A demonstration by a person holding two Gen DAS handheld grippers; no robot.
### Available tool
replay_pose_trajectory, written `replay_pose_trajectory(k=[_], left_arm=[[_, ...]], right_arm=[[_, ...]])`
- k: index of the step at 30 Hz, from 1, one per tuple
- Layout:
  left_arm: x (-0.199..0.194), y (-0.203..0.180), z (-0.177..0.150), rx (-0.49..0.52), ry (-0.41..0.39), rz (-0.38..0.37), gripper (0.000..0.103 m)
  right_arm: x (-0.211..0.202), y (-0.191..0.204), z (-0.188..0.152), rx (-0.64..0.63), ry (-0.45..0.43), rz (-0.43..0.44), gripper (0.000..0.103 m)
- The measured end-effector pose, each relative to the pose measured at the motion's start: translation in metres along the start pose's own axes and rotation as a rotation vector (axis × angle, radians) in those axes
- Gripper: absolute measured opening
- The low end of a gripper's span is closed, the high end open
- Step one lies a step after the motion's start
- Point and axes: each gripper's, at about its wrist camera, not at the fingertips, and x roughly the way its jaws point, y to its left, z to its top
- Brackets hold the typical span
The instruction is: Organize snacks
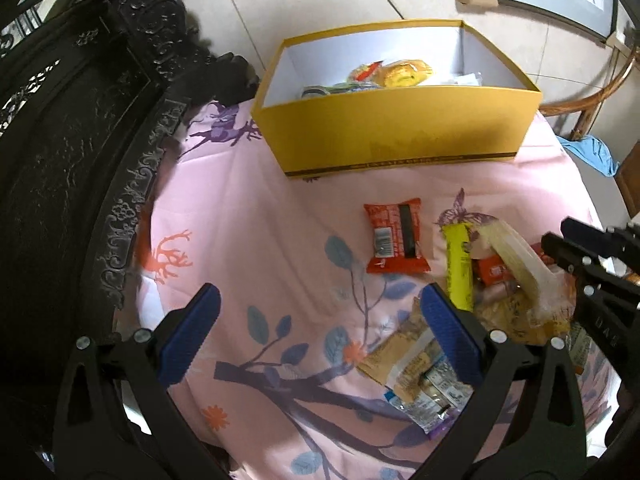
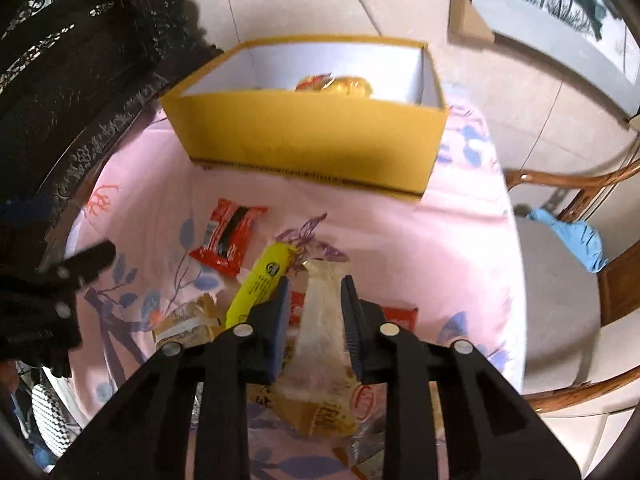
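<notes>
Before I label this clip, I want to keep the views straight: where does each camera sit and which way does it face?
Left wrist: on the left tool, aimed down across the pink tablecloth at the yellow box; its own blue-padded fingers show, spread open.
Right wrist: on the right tool, facing the same box; its fingers grip a clear snack bag.
Shared: box, red packet, yellow bar.

Open pink tabletop (image 1: pixel 248 240) lies left of the red packet (image 1: pixel 394 236), leading to the yellow box (image 1: pixel 400 136). The carved dark cabinet (image 1: pixel 80 140) crowds the left edge; the snack pile (image 1: pixel 500 292) blocks the right.
</notes>
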Motion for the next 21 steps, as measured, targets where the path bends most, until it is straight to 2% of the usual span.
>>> replay_pose_trajectory(k=[3, 5, 10, 16, 21], left_arm=[[-0.004, -0.003, 0.000, 0.011, -0.015, -0.007, 0.101], [-0.004, -0.004, 0.000, 0.019, -0.033, 0.014, 0.101], [-0.002, -0.007, -0.001, 0.060, -0.031, 0.046, 0.101], [0.011, 0.005, -0.009, 0.047, 0.026, 0.054, 0.101], [0.022, 0.013, -0.017, 0.054, 0.078, 0.111, 0.101]], right_arm=[[-0.006, -0.002, 0.001, 0.023, -0.008, 0.016, 0.025], [-0.012, 0.000, 0.003, 0.026, -0.010, 0.026, 0.025], [-0.021, 0.016, 0.005, -0.048, -0.034, -0.029, 0.025], [-0.021, 0.017, 0.009, -0.025, -0.026, -0.040, 0.025], [-0.028, 0.029, 0.011, -0.048, -0.029, -0.150, 0.025]])
